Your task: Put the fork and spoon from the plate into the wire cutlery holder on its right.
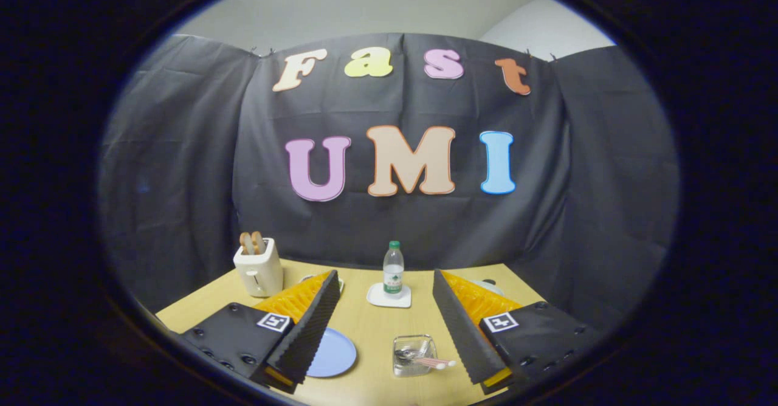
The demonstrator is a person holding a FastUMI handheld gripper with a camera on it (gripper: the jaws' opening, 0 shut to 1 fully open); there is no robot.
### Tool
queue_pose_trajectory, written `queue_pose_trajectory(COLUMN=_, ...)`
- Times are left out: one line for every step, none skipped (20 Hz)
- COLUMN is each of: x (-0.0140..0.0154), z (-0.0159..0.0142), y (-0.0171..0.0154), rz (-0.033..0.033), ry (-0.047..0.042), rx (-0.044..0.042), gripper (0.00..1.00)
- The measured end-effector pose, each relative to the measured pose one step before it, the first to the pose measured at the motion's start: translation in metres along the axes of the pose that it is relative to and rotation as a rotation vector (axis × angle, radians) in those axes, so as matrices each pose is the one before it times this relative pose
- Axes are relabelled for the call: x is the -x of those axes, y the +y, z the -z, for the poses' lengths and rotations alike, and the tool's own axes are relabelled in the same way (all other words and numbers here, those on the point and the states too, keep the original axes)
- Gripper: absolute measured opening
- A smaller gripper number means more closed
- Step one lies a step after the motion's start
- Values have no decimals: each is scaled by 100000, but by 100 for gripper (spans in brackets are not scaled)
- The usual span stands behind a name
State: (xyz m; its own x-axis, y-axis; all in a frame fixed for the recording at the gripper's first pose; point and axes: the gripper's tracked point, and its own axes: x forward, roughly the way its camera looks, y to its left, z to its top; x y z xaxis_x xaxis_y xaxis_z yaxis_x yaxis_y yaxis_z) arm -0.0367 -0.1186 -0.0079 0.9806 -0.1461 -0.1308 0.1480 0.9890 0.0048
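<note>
Gripper view looks down the length of a wooden table [364,327] from above, with the gripper [385,284] held high and its two fingers spread wide, nothing between them. Through the gap the table runs bare and open from the near side to the far edge, where it meets the black cloth wall. Near, just inside the right finger, sits the cutlery holder [413,354], a small see-through square container; cutlery [425,360] lies in it with pale pink handles poking out over its right rim toward the right finger. Whether that is both the fork and the spoon cannot be told at this size. To its left, partly hidden by the left finger, lies the blue plate [334,354], and the part that shows is bare. An open strip of table separates plate and holder. Farther off, about midway between the fingertips, a water bottle [393,267] with a green cap stands upright on a white coaster [389,296]. At the far left corner a white toaster [259,269] holds two slices of bread [251,242], close to the table's left edge.
</note>
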Motion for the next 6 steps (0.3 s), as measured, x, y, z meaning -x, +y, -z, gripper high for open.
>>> queue_pose_trajectory(x=251, z=-425, y=80, rz=927, ry=-3251, rx=628, gripper=98)
queue_pose_trajectory(x=81, z=-105, y=97, rz=508, ry=-1301, rx=639, gripper=98)
queue_pose_trajectory(x=36, z=-211, y=226, rz=32, ry=-1665, rx=-315, gripper=98)
queue_pose_trajectory(x=26, z=-43, y=201, rz=159, ry=-584, rx=-249, gripper=98)
queue_pose_trajectory(x=-22, z=-32, y=149, rz=-398, ry=-153, rx=-449, gripper=98)
queue_pose_trajectory(x=123, z=-11, y=146, rz=7, ry=-220, rx=-670, gripper=98)
